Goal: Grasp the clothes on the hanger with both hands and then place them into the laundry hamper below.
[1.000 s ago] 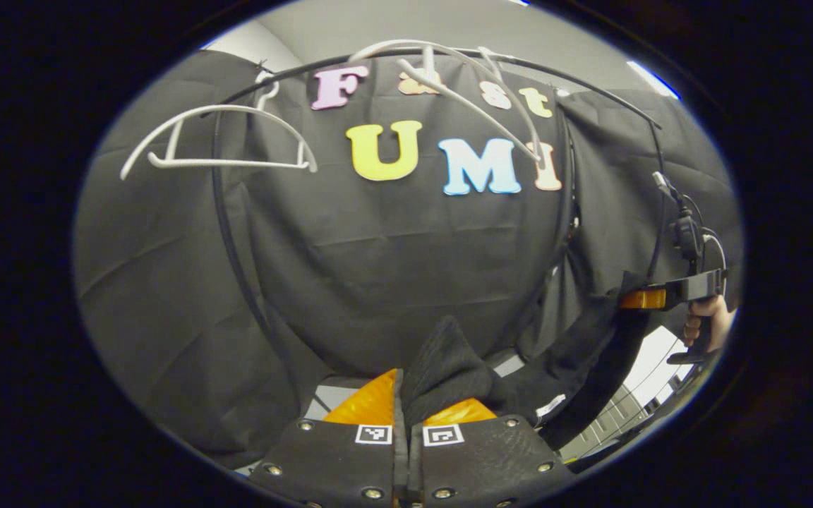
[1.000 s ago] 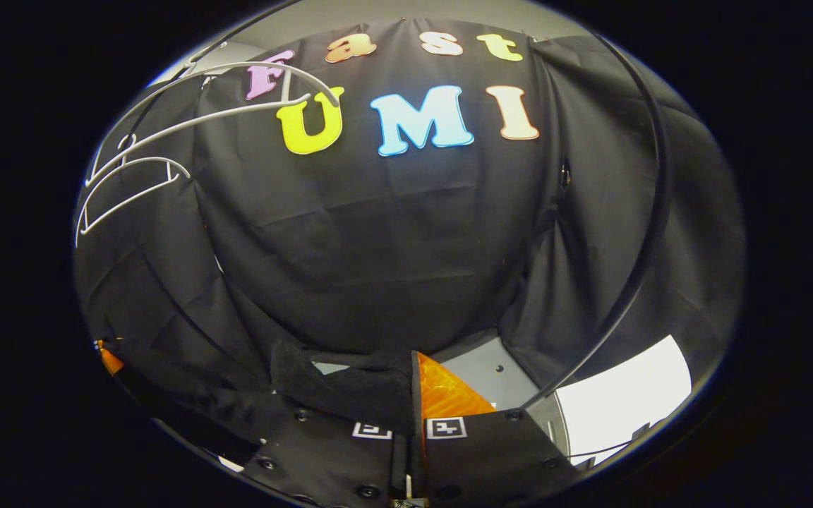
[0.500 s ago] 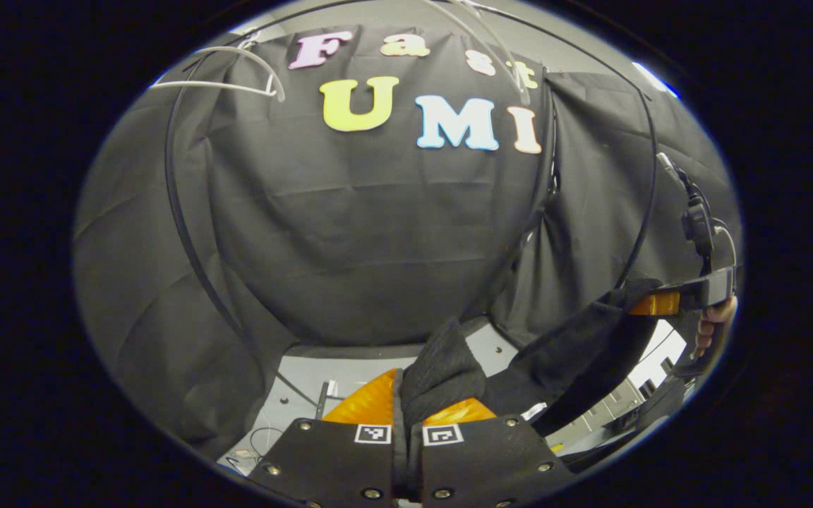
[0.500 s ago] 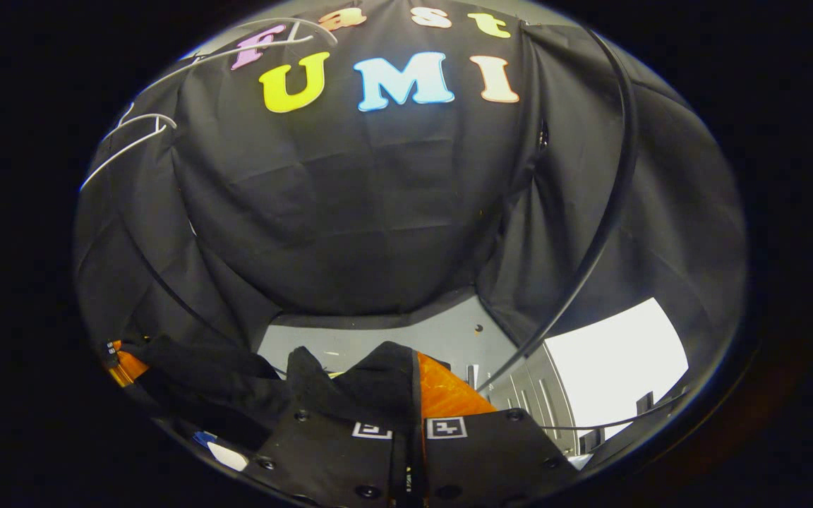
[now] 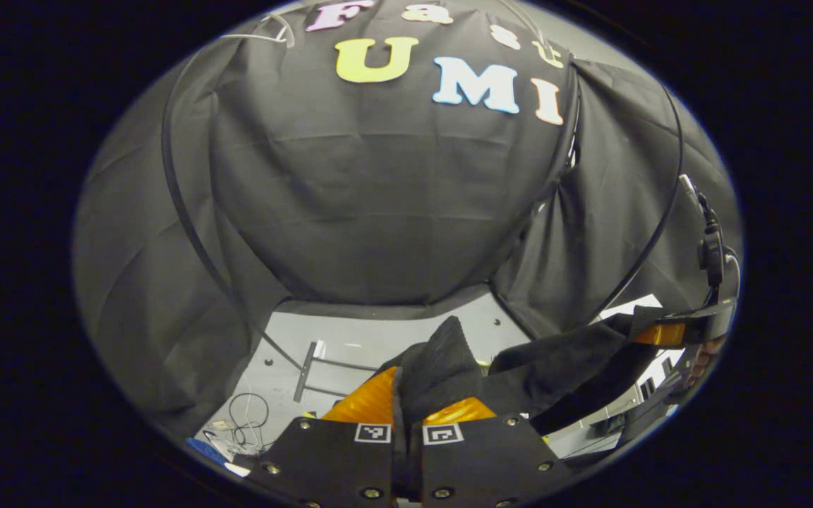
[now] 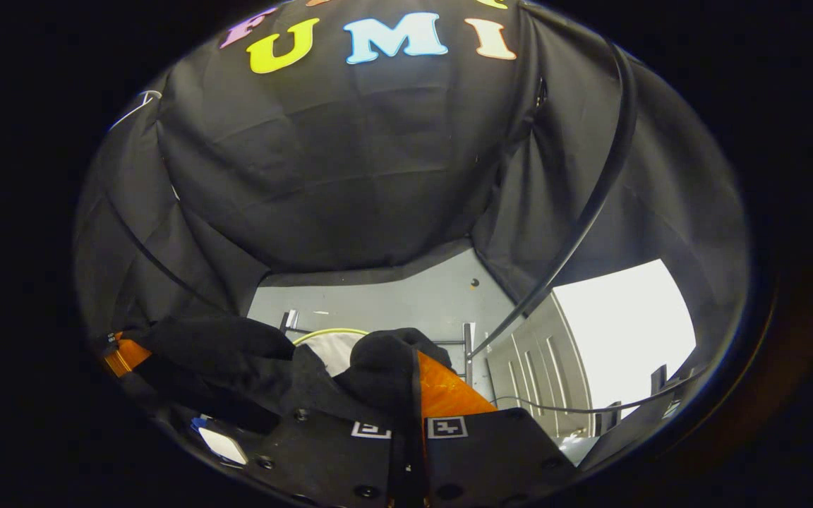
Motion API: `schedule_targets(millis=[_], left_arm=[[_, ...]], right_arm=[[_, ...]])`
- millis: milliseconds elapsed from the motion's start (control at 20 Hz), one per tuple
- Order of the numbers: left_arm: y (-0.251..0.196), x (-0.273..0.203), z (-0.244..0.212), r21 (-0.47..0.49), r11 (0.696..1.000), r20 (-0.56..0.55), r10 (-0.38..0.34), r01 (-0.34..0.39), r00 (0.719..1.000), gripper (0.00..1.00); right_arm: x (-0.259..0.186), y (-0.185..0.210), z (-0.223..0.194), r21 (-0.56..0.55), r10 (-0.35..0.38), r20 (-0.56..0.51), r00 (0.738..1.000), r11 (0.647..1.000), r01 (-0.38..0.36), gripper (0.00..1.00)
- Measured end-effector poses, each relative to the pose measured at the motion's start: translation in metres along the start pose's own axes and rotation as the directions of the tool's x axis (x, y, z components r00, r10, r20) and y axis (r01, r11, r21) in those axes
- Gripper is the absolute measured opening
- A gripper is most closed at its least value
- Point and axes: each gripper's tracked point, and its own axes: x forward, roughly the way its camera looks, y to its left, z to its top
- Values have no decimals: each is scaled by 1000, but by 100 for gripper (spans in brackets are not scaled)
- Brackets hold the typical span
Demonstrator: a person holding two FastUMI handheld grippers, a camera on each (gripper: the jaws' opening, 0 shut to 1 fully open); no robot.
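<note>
In the left gripper view, the left gripper (image 5: 408, 395) sits at the bottom centre, its jaws closed tight on a bunched fold of the black garment (image 5: 555, 363), which stretches in a sagging band to the lower right, where the right gripper (image 5: 660, 334) clamps its other end beside a hand (image 5: 704, 353). The step in hand looks like the carry downward, the cloth being off its hanger and slung between both tools. A white hanger (image 5: 265, 32) shows at the upper left edge. On the grey floor (image 5: 350, 339) at lower left lie a dark metal bar (image 5: 305, 361) and a loop of cable (image 5: 251, 413) (clutter, but apart from the cloth).

In the right gripper view, the right gripper (image 6: 410, 402) at bottom centre is likewise shut on the black garment (image 6: 237, 353), which runs off to the left gripper (image 6: 121, 356) at the lower left. Just above the bunched cloth a pale opening with a yellow-green rim shows, probably the laundry hamper (image 6: 332, 342). The next move calls for lowering both ends together over that rim and then letting go. The cloth itself hides most of the opening, so aiming is a judgement.
</note>
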Motion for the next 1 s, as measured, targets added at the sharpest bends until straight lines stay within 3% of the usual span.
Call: schedule_targets(millis=[400, 600, 800, 850, 1000], left_arm=[[-4, 17, -14, 2, 999, -48, 40, -40, 998, 2], [-5, 22, -24, 0, 1000, -77, 19, -19, 997, 2], [0, 19, -38, 39, 999, -115, 32, -27, 993, 4], [1, 20, -40, 37, 999, -118, 38, -33, 992, 2], [1, 13, -45, 2, 999, -146, 50, -50, 988, 8]], right_arm=[[15, 2, -8, -25, 3, -53, 999, 1000, -4, 10], [14, 4, -11, -17, 14, -78, 997, 1000, -16, 11], [10, 13, -20, -37, 57, -117, 991, 997, -62, 12], [10, 15, -22, -41, 65, -126, 990, 997, -70, 19], [6, 20, -35, -39, 91, -157, 983, 994, -99, 24]])
